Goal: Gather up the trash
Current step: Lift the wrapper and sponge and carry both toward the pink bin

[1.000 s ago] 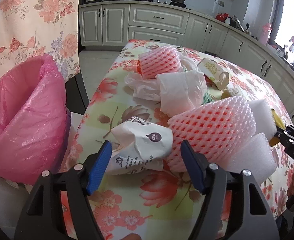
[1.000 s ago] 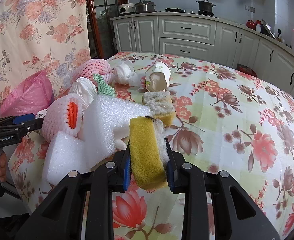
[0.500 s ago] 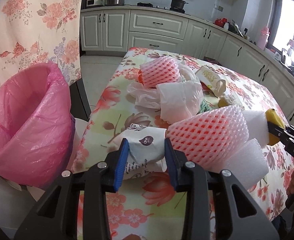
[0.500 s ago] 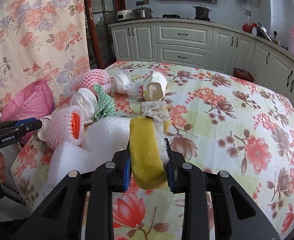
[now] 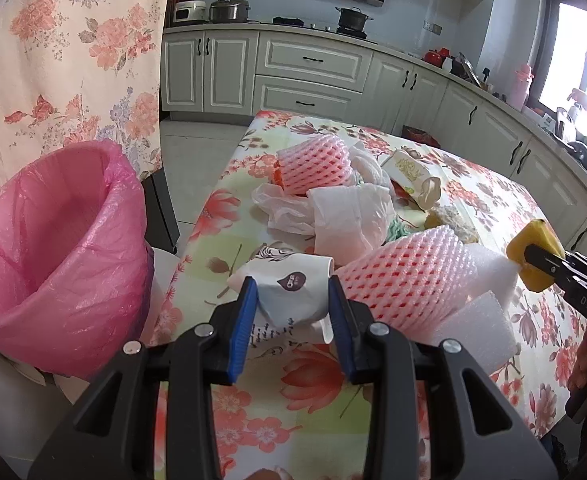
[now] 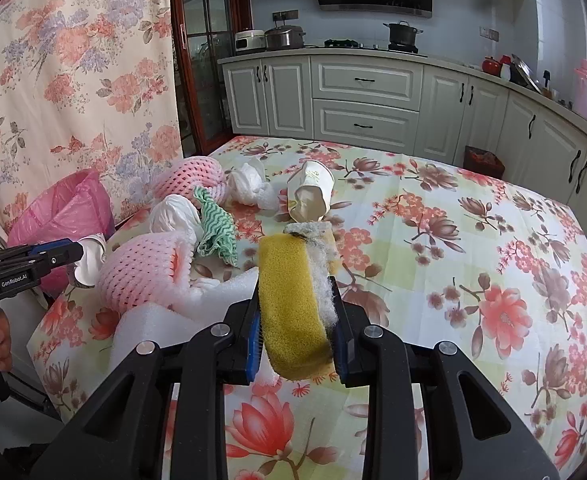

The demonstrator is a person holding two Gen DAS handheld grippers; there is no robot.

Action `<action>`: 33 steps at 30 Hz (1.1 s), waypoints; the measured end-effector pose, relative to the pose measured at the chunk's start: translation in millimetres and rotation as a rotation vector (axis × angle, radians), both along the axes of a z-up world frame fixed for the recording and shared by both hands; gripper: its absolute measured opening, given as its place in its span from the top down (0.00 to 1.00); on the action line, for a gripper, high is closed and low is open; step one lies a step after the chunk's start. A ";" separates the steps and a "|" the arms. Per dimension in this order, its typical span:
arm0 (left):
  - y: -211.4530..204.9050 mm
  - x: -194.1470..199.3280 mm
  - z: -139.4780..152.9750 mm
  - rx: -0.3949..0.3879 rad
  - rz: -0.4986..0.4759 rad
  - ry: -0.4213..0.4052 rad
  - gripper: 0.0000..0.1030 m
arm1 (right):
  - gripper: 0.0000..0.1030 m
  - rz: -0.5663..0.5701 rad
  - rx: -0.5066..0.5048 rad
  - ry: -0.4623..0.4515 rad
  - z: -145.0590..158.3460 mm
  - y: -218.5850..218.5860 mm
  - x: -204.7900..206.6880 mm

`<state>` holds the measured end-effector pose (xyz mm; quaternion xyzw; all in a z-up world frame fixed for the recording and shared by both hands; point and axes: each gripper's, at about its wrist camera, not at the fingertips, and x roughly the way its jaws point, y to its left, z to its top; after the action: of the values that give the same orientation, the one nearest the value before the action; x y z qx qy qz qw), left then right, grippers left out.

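Item 1. Left gripper [image 5: 293, 312]: blue-padded jaws are clamping a crumpled white paper cup with dark printed lettering [image 5: 289, 292], which is sitting at the table's near-left edge, just beside the nearer pink foam fruit net [image 5: 409, 276]. Whether the cup is lifted clear of the cloth cannot be told.

Item 2. Right gripper [image 6: 297, 320]: jaws are pinching a yellow kitchen sponge with a grey-white scouring face [image 6: 293, 300], held upright above the table; from the left wrist view it is showing at 3 o'clock.

Item 3. Pink plastic-lined waste bin [image 5: 53, 248]: standing off the table edge at 9 o'clock in the left wrist view, mouth open, nothing visible inside.

Item 4. Remaining litter on the flowered tablecloth [image 6: 473, 240]: white foam sheet blocks [image 6: 153, 328]; second pink foam net [image 5: 313, 168] at 12 o'clock; white plastic bags [image 5: 345, 216]; green wavy-patterned cloth [image 6: 213, 228]; tipped cream paper cup [image 6: 309, 192]; a second worn sponge [image 5: 451, 220], lying beyond the net.

Step in hand, judged: both grips are made; carrying to the bin is pending. Next move is calling for swinging the cup leftward over the bin's mouth and opening the jaws, the sponge following across the pile without dragging foam off the table.
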<state>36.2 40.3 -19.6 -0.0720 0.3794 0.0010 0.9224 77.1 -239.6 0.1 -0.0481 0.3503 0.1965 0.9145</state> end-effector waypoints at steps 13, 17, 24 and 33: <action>15.5 -7.4 24.9 0.003 0.028 -0.058 0.66 | 0.73 0.015 0.012 -0.049 23.5 15.3 -1.2; 16.8 -6.0 17.7 0.041 0.032 -0.029 0.66 | 0.73 0.025 0.010 -0.048 23.6 22.4 -2.3; 29.9 -13.4 28.0 0.018 0.047 -0.065 0.66 | 0.73 0.044 0.017 -0.054 28.5 35.5 -3.5; 76.0 -28.5 62.6 0.039 0.138 -0.154 0.66 | 0.73 0.120 0.049 -0.089 52.3 86.6 2.8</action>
<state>7.7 116.3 43.0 -0.0797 0.3012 0.0664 0.9479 79.9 -152.9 52.3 -0.0555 0.3008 0.2573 0.9166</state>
